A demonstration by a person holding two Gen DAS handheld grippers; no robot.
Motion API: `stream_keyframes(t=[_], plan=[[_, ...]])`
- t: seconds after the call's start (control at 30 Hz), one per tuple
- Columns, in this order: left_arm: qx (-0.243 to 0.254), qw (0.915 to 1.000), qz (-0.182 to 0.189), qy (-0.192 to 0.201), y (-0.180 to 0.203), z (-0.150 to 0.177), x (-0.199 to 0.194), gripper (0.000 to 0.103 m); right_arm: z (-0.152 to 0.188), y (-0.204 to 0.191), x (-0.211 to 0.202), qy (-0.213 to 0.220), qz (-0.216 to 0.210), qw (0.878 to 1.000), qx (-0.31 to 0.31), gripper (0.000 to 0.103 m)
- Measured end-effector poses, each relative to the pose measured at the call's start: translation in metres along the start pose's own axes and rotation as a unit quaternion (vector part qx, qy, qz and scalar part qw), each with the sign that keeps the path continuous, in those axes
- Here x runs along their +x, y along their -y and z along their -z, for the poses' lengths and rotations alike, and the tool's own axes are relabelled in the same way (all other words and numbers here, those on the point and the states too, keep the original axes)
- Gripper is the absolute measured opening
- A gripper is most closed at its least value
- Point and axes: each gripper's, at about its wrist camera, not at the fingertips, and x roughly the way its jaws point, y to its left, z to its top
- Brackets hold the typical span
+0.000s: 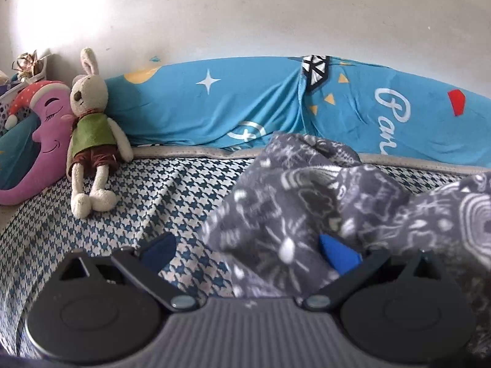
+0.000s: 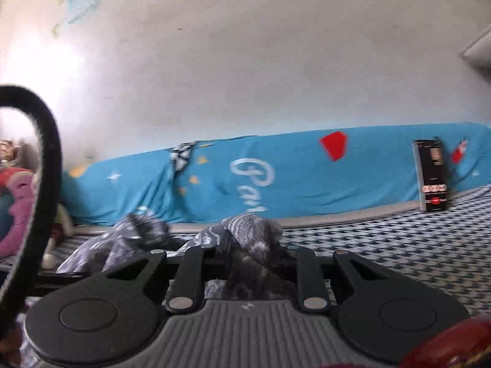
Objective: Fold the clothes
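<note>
Left tongs (image 1: 248, 253) stand wide, their two blue pads far apart: the left pad (image 1: 159, 250) hangs over bare houndstooth bedsheet (image 1: 147, 190), while the right pad (image 1: 337, 254) is against a fold of the grey patterned garment (image 1: 307, 202), which lies crumpled on the bed, spreading from between the fingers to the right and far side. Nothing is pinched there. Right tongs (image 2: 254, 242) are drawn narrow and clamp a bunched ridge of the same garment (image 2: 251, 230); the cloth rises between the fingers and trails away to the left.

At far left a white basket (image 1: 18, 92) holds things too small to tell. Near it a purple moon cushion (image 1: 46, 141) leans, and a plush rabbit (image 1: 92, 128) in a green vest sits beside it. Along the far edge runs a blue cover (image 1: 245, 104) with white cursive script; only "Par" or "Pan" can be read. At far right in the right view a tall black box (image 2: 432, 174) stands upright against the blue cover (image 2: 307, 178); its lettering is blurred
</note>
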Motion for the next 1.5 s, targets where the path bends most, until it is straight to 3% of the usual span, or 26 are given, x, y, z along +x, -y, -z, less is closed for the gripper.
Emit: stream_keyframes(t=[0.17,0.27,0.4,0.5,0.63,0.8,0.93,1.13,1.3,1.37,1.5], plan=[[0.01,0.9999,0.007,0.004,0.005,0.002,-0.002,0.103,0.0,0.017,0.002,-0.02,0.014,0.999,0.032,0.022],[0.009,0.9999,0.004,-0.001,0.005,0.003,-0.001,0.103,-0.002,0.023,-0.004,-0.006,0.032,0.999,0.039,0.022],[0.008,0.9999,-0.006,-0.006,0.002,0.002,0.0,0.103,-0.011,0.039,-0.013,0.024,0.081,0.995,0.059,0.022],[0.002,0.9999,-0.002,-0.011,0.0,0.002,0.001,0.103,-0.013,0.055,-0.012,0.016,0.107,0.991,0.075,0.022],[0.004,0.9999,0.001,-0.011,0.002,0.004,0.0,0.103,-0.013,0.07,-0.013,0.005,0.123,0.989,0.087,0.033],[0.011,0.9999,0.002,-0.011,0.007,0.006,0.0,0.103,-0.017,0.068,-0.032,0.058,0.165,0.984,0.03,0.048],[0.018,0.9998,0.001,-0.011,0.011,0.007,-0.001,0.103,-0.015,0.074,-0.035,0.044,0.128,0.99,0.03,0.049],[0.022,0.9997,0.0,-0.012,0.017,0.008,0.0,0.103,-0.009,0.067,-0.029,0.016,0.033,0.999,0.018,0.049],[0.024,0.9996,-0.001,-0.012,0.018,0.009,0.001,0.103,0.001,0.055,-0.023,-0.011,-0.031,0.999,0.016,0.063],[0.021,0.9997,0.001,-0.014,0.017,0.009,0.003,0.103,0.004,0.05,-0.018,-0.024,-0.049,0.998,0.018,0.078],[0.016,0.9997,0.003,-0.018,0.016,0.01,0.005,0.103,0.014,0.038,-0.001,-0.063,-0.073,0.995,0.016,0.08]])
